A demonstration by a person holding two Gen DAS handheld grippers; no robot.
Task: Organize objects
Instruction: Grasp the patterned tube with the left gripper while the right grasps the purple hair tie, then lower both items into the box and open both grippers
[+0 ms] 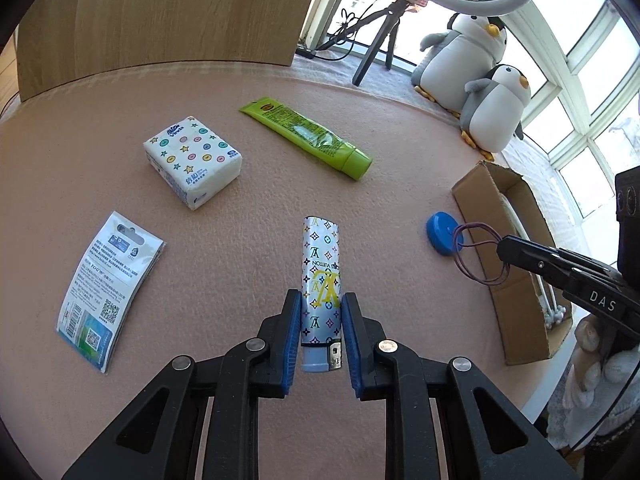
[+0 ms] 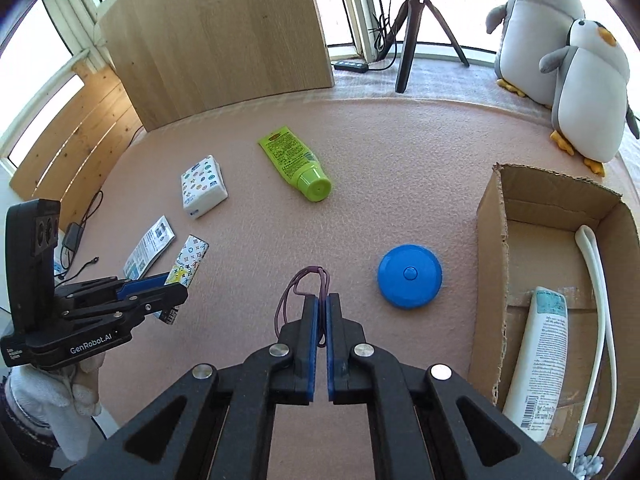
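Note:
My left gripper [image 1: 321, 300] is shut on a silver patterned lighter [image 1: 321, 268], held above the pink felt table [image 1: 240, 248]; it also shows in the right wrist view [image 2: 188, 258]. My right gripper [image 2: 322, 300] is shut on a thin purple rubber band [image 2: 298, 290], also seen in the left wrist view [image 1: 478, 252]. On the table lie a tissue pack [image 1: 192, 160], a green tube [image 1: 308, 136], a blue round disc [image 2: 410, 276] and a printed packet [image 1: 108, 288]. An open cardboard box [image 2: 492, 240] at the right holds a white bottle [image 2: 538, 364].
Two plush penguins [image 2: 560, 48] sit beyond the table's far right edge. A wooden board [image 2: 216, 32] stands at the back. A tripod [image 2: 416, 28] and a power strip [image 2: 352, 66] are behind the table.

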